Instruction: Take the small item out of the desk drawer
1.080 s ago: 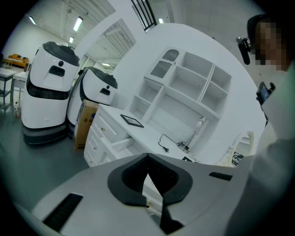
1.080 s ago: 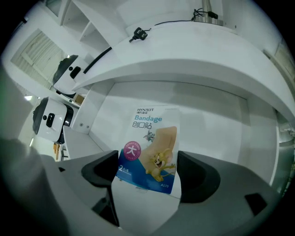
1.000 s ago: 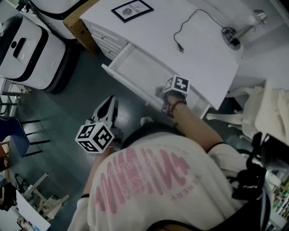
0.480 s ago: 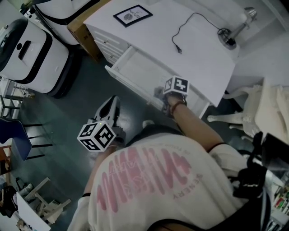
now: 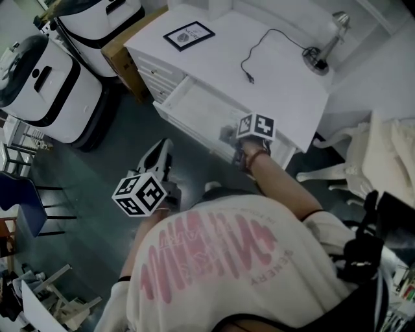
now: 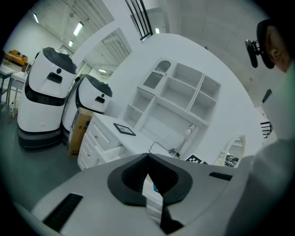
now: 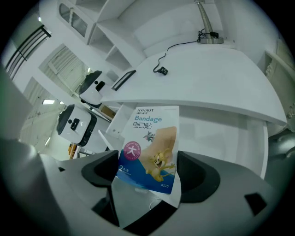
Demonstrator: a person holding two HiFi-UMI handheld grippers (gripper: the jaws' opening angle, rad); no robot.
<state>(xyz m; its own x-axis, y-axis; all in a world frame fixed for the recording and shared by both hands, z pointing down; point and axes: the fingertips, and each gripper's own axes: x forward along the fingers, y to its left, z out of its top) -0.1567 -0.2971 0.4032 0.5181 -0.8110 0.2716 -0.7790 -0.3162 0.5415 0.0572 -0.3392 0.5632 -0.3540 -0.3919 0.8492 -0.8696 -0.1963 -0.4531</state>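
right gripper (image 7: pixel 147 180) pinching the bandage packet (image 7: pixel 150 147) at the white desk (image 5: pixel 285 84)'s open drawer (image 5: pixel 194 107), left gripper (image 6: pixel 148 159) closed empty, robots (image 5: pixel 45 84) beside desk

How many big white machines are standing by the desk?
2. The first machine stands on the floor left of the desk; the second machine is farther back, beside a brown box. More could be hidden.

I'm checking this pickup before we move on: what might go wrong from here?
1. The right tongs pinch only the lower edge of the thin bandage packet. A quick swing might let it slip out and fall.
2. The drawer stands open right in front of the person, so turning away without closing it may bump it.
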